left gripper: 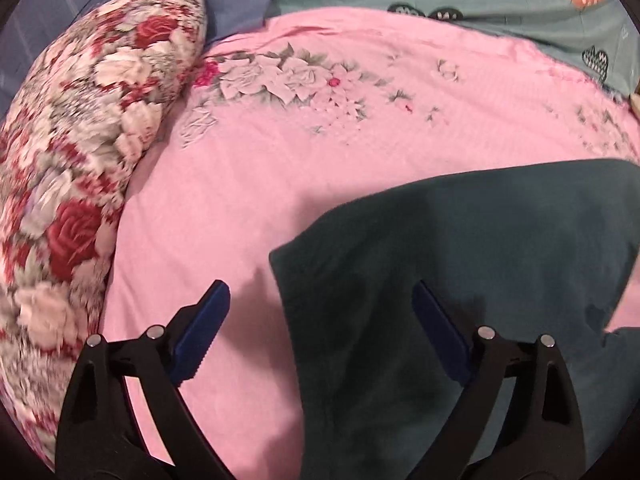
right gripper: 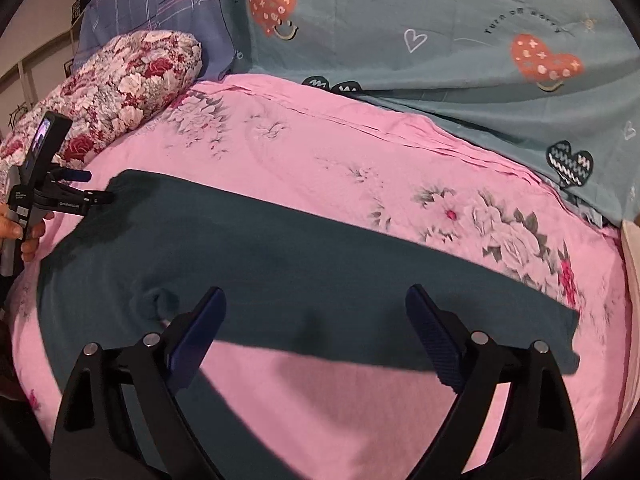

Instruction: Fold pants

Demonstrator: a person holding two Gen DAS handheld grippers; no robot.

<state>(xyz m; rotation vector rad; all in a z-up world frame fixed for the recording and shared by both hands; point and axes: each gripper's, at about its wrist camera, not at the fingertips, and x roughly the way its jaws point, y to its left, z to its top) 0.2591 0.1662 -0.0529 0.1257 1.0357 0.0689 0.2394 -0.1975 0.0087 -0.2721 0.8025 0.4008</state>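
Dark teal pants (right gripper: pixel 280 264) lie flat on the pink floral bedsheet (right gripper: pixel 320 152), one leg stretching to the right. In the left wrist view the pants (left gripper: pixel 460 280) fill the lower right. My left gripper (left gripper: pixel 320 304) is open and hovers over the pants' left edge, one finger over the sheet, one over the cloth. It also shows in the right wrist view (right gripper: pixel 96 188) at the pants' far left corner. My right gripper (right gripper: pixel 316 304) is open and empty above the near edge of the leg.
A rose-patterned pillow (left gripper: pixel 80 160) lies along the left side of the bed. A grey-green blanket with hearts (right gripper: pixel 440 40) and a blue checked sheet (right gripper: pixel 152 4) lie at the back. The bed's right edge (right gripper: pixel 632 280) is close.
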